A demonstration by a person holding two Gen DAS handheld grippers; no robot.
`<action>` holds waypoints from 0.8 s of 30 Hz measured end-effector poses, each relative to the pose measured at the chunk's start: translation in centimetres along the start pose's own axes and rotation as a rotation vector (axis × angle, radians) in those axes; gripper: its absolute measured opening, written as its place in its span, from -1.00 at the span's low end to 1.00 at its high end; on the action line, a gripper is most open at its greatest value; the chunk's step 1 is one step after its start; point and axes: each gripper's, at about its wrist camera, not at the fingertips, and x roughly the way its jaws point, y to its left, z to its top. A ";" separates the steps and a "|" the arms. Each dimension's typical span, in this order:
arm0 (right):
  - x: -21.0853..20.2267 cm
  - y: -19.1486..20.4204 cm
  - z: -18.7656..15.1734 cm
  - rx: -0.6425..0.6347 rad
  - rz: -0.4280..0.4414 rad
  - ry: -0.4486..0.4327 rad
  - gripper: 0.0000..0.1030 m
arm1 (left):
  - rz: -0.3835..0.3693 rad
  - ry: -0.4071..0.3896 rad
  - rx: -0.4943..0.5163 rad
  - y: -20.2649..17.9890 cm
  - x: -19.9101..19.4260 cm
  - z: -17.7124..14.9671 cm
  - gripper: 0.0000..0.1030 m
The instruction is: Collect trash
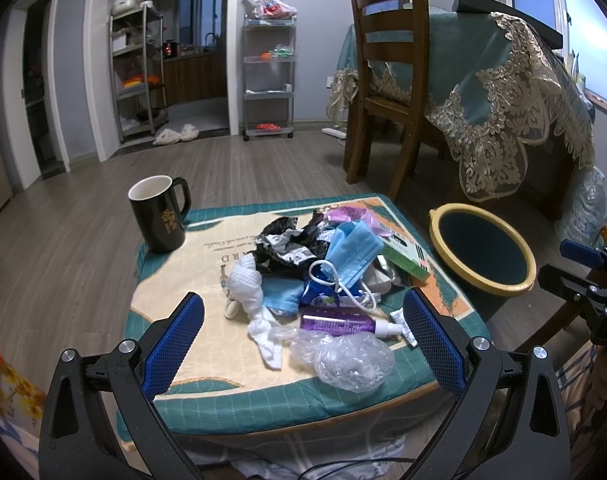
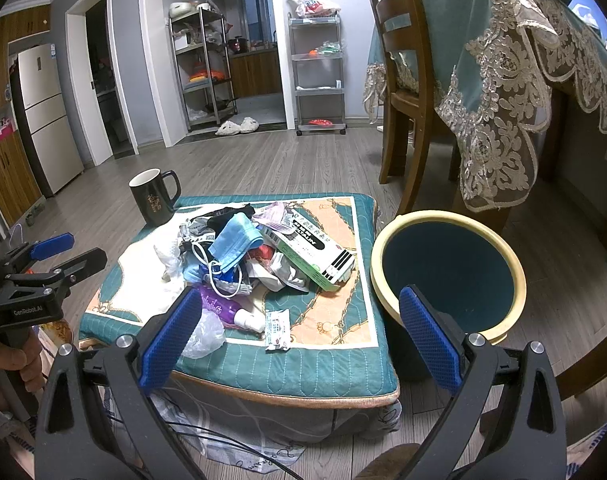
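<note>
A heap of trash lies on a teal cushioned stool: a blue face mask, a black wrapper, white cloth, a purple spray bottle, a clear plastic bag, a green and white box and a small white packet. A dark bin with a yellow rim stands right of the stool. My left gripper is open and empty, near the plastic bag. My right gripper is open and empty, above the stool's front right corner.
A black mug stands on the stool's far left corner. A wooden chair and a table with a lace-edged teal cloth stand behind the bin. Metal shelves and slippers sit by the far wall.
</note>
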 end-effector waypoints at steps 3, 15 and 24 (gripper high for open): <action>0.0 0.0 0.0 0.001 0.002 0.000 0.88 | -0.001 0.005 0.002 0.0 0.0 0.0 0.93; 0.5 0.1 -0.4 0.004 -0.004 0.025 0.88 | -0.090 0.164 0.031 -1.4 2.9 -1.2 0.92; 1.2 -0.3 -0.8 0.029 -0.005 0.059 0.88 | -0.187 0.395 0.007 -2.6 7.8 -3.7 0.73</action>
